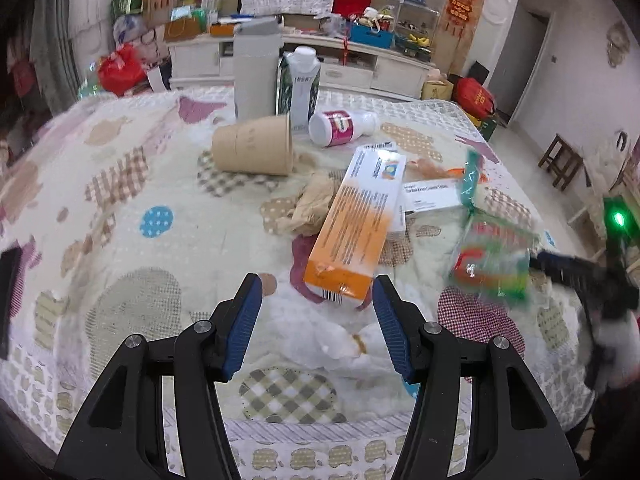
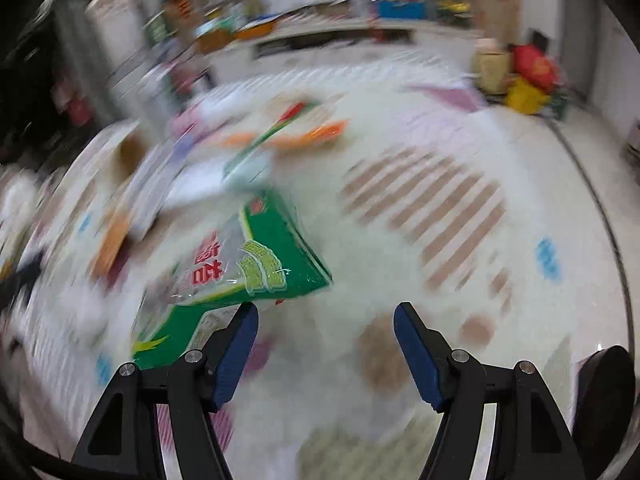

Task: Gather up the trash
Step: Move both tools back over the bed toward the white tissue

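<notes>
Lying on the quilt (image 1: pixel 132 168) just ahead of the left gripper (image 1: pixel 318 320), the orange box (image 1: pixel 352 236) points lengthwise away from its spread jaws; the right gripper (image 2: pixel 325 350), also spread, trails beside a green wrapper (image 2: pixel 260 264).

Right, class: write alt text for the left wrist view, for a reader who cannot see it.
An open left gripper hovers over a patchwork quilt strewn with trash, its blue fingertips on either side of the near end of an orange and white box. Beyond lie a tipped paper cup, a white bottle and an upright milk carton; a blurred green packet is at right.
</notes>
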`<state>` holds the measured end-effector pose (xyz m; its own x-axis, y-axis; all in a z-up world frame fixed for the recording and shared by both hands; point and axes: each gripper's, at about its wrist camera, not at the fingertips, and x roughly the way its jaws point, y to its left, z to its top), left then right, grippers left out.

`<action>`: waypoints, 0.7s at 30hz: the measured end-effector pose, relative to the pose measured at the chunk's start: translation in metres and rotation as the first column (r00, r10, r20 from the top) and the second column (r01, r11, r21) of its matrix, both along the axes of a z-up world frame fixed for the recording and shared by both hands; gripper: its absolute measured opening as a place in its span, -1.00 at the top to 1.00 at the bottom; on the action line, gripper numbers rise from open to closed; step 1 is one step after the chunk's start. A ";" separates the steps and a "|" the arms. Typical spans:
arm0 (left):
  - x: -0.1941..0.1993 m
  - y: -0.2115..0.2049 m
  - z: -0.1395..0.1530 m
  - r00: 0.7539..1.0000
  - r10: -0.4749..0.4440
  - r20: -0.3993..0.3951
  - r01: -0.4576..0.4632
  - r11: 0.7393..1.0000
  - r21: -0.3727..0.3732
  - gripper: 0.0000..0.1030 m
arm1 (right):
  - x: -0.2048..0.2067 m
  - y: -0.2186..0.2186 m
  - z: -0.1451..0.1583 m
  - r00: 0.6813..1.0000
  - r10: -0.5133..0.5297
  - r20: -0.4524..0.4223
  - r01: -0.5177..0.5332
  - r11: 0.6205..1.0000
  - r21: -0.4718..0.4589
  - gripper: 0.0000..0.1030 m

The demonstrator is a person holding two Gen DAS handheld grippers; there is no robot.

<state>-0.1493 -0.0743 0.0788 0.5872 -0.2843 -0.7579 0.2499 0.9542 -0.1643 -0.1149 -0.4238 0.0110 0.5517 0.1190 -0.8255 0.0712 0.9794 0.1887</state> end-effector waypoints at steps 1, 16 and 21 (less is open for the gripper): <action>0.000 0.001 -0.002 1.000 -0.015 -0.011 0.014 1.000 -0.020 -0.09 | 0.005 -0.007 0.001 1.000 -0.031 0.004 0.031 0.999 0.023 -0.32; -0.008 -0.035 -0.028 0.970 -0.235 -0.059 0.235 0.972 0.002 -0.31 | -0.036 -0.004 0.003 1.000 0.010 0.005 -0.011 0.971 0.237 -0.48; -0.014 -0.039 -0.034 0.964 -0.261 -0.040 0.263 0.964 0.047 -0.31 | -0.022 0.012 0.000 1.000 0.015 0.016 -0.019 0.953 0.303 -0.59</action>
<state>-0.1629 -0.1131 0.0443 0.4715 -0.3853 -0.7933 0.4877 0.8634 -0.1294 -0.1367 -0.4121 0.0108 0.5581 0.3717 -0.7418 0.0504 0.8772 0.4775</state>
